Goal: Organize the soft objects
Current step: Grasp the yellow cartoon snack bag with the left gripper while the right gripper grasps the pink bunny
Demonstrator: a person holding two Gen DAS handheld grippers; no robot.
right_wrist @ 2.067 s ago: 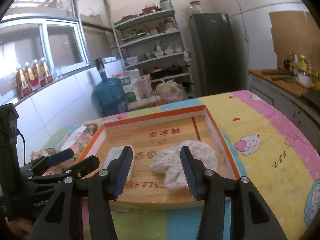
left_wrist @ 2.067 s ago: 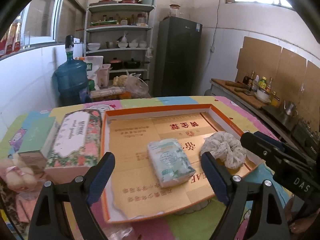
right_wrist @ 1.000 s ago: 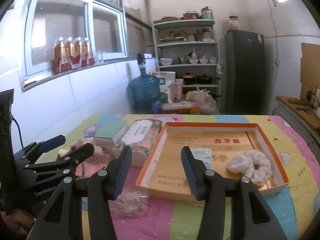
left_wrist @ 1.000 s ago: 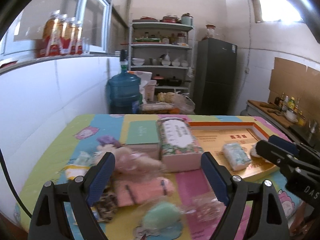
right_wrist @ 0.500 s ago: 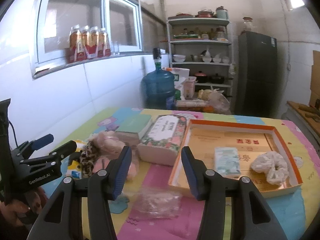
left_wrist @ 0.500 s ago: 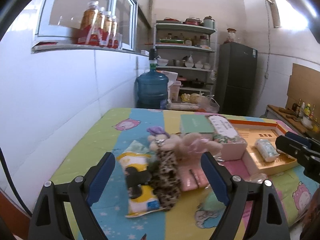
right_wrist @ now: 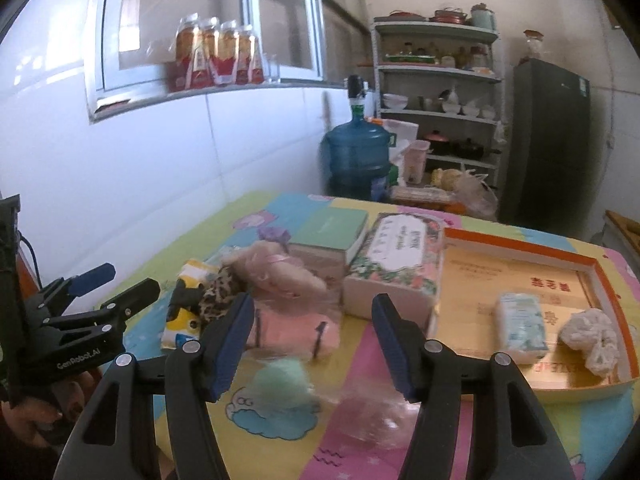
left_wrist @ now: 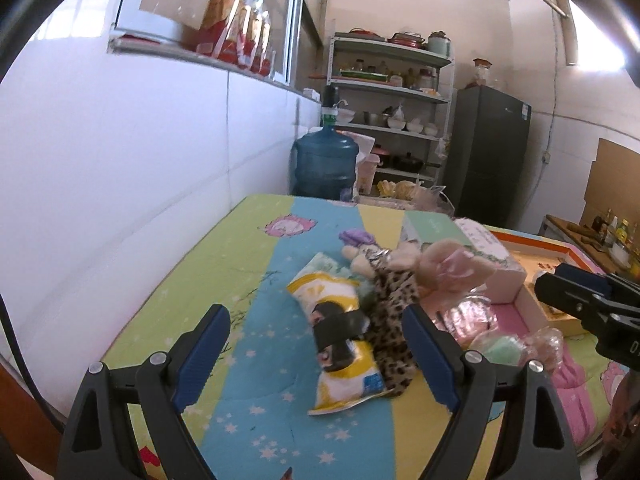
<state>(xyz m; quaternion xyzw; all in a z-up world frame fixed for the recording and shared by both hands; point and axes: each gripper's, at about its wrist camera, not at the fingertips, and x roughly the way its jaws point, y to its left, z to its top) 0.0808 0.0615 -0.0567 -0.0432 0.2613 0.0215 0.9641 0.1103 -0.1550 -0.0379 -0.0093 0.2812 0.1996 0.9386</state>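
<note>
Left tool (left_wrist: 316, 344): jaws wide apart, nothing between them, held above the table (left_wrist: 256, 264) with its cartoon-print cloth. Framed between the fingers from the left wrist view is a yellow snack packet (left_wrist: 340, 332), lying flat. Touching its right edge, a leopard-print soft item (left_wrist: 394, 320). Behind that, a pink plush toy (left_wrist: 436, 264) and a small purple piece (left_wrist: 356, 237).

Right tool (right_wrist: 312, 340): jaws also apart, empty, hovering over the near side of the pile. In front of it, a pink folded cloth (right_wrist: 296, 330), with a pale green round soft item (right_wrist: 284, 386) nearer the camera and a clear plastic bag (right_wrist: 368, 412) just right of that; both blurred.

Behind the pile, a floral tissue box (right_wrist: 396, 260) sits beside a green box (right_wrist: 332, 230), touching.

Right of the tissue box, an orange-rimmed tray (right_wrist: 520, 246). Inside it: a small tissue pack (right_wrist: 520, 326) and a white scrunchie (right_wrist: 592, 340), close together, near the front right corner.

Far end of room: blue water jug (right_wrist: 356, 160), metal shelving (right_wrist: 436, 92), dark fridge (right_wrist: 552, 140).
</note>
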